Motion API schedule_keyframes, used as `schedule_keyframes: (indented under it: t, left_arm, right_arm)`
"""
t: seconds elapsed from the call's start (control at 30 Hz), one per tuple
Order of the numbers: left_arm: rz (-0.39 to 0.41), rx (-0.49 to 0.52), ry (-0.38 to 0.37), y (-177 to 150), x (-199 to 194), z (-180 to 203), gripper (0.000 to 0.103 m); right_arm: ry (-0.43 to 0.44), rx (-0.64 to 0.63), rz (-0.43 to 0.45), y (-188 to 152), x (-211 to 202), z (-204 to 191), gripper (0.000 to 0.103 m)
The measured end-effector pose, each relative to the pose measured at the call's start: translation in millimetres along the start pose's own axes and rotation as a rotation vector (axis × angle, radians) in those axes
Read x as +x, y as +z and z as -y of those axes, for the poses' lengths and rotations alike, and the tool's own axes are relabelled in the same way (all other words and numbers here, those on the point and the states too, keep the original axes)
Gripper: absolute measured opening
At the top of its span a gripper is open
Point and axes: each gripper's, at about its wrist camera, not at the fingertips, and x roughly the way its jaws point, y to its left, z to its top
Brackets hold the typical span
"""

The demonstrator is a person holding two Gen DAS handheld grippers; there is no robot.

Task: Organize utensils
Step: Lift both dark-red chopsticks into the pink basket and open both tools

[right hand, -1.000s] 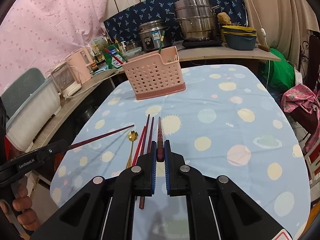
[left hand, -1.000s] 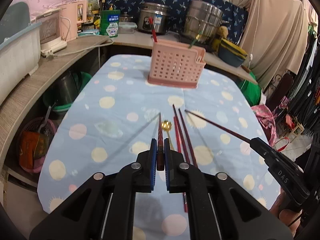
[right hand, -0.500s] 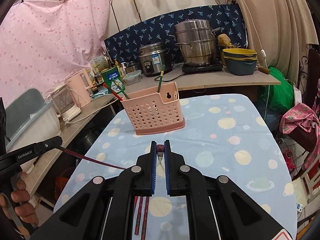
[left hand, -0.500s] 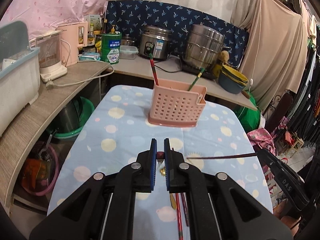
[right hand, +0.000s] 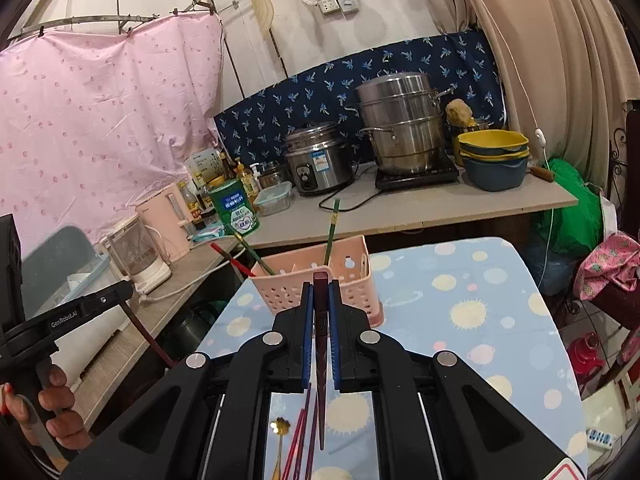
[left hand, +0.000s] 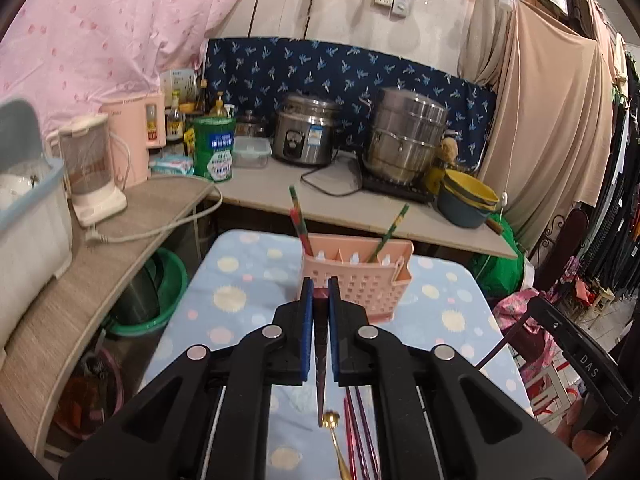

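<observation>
Gripping one dark red chopstick each, the left claw point(left hand: 319, 294) and right claw point(right hand: 321, 294) hover before the pink utensil basket point(left hand: 357, 276); a gold spoon point(left hand: 330, 420) lies nearer on the table point(right hand: 480, 292).

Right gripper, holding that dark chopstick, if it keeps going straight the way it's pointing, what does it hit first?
Probably the pink basket: it sits directly beyond the right gripper, whose chopstick already overlaps the rim. Depth is unclear, so it may pass just above.
</observation>
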Motion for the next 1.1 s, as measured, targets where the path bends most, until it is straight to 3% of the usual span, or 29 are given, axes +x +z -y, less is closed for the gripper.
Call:
schedule_keyframes:
  t: [0.23, 0.47, 0.7, 0.87, 1.1]
  left_arm:
    - [0.102, 0.008, -0.010, 54.3, 4.6, 9.2, 0.007]
    - [0.188, 0.010, -0.006, 109.3, 16.9, 17.2, 0.007]
    - [0.250, -0.005, 0.006, 151.5, 46.0, 19.4, 0.007]
    - [0.250, 0.002, 0.008, 160.3, 77.9, 23.4, 0.007]
    - [0.185, -0.006, -0.004, 137.2, 123.7, 19.3, 0.007]
  right_arm:
    - [0.017, -0.024, 0.104, 50.1, 16.5, -9.6, 0.007]
    - [0.058, 0.050, 0.161, 101.0, 47.0, -0.8, 0.007]
    - [0.054, 0.056, 0.207, 129.8, 79.7, -3.9, 0.007]
    - [0.042, 0.053, 0.186, 129.8, 112.6, -2.0, 0.007]
    - [0.025, 0.047, 0.099, 104.1, 156.3, 6.3, 0.007]
